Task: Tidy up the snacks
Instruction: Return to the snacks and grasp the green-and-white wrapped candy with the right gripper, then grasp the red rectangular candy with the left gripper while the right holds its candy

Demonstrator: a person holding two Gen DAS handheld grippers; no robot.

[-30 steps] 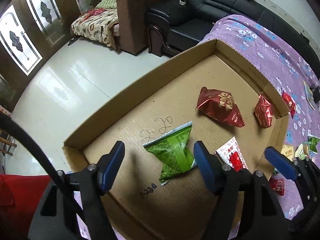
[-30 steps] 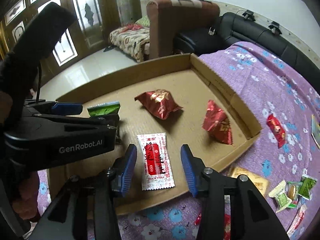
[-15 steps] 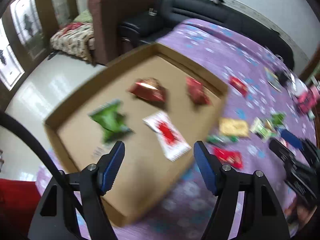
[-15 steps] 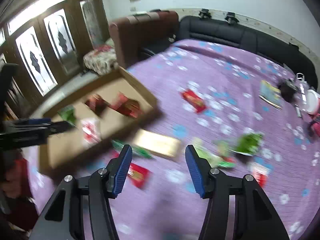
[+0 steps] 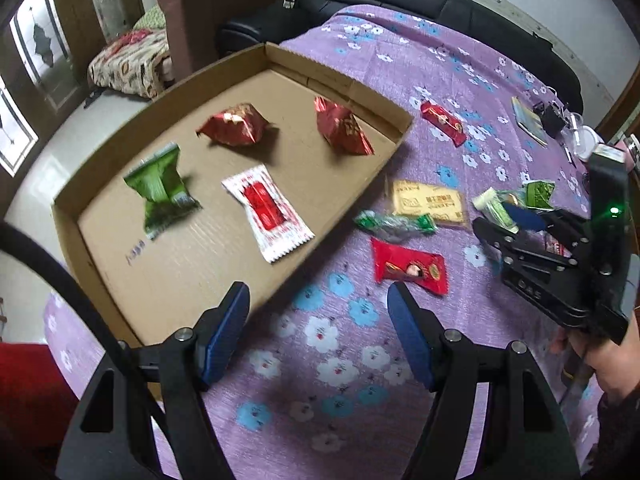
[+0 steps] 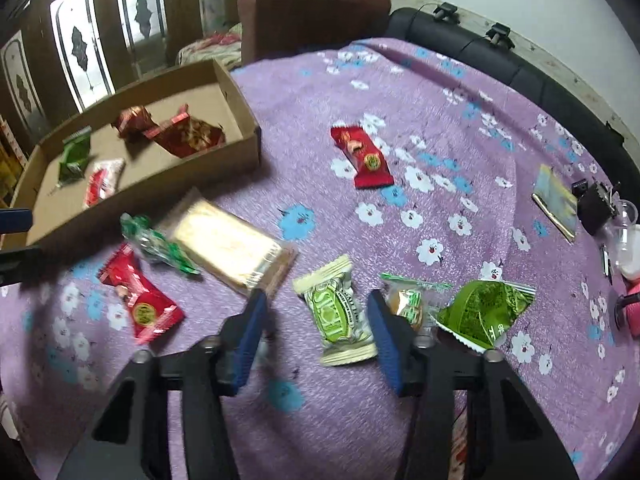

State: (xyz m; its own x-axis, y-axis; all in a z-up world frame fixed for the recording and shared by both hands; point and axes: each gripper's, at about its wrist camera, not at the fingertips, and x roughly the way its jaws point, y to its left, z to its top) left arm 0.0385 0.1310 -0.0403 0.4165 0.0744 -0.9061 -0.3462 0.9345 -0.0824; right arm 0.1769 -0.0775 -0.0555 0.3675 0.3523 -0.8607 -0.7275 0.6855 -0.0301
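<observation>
The shallow cardboard box on the purple flowered cloth holds a green packet, a white-and-red packet and two red packets. My left gripper hangs open over the cloth beside the box's near corner, with nothing between its fingers. My right gripper is low over the loose snacks. Its jaws are closing around a cream-and-green packet, and the pads do not press on it. An orange candy and a green packet lie just right of it.
More loose snacks lie on the cloth: a gold biscuit pack, a green twisted candy, and two red packets. A booklet, a black object and a cup sit far right. A black sofa runs behind.
Both grippers have swung away from over the box to the cloth on its right. The right gripper has dropped over the cream-and-green packet and its jaws have narrowed.
</observation>
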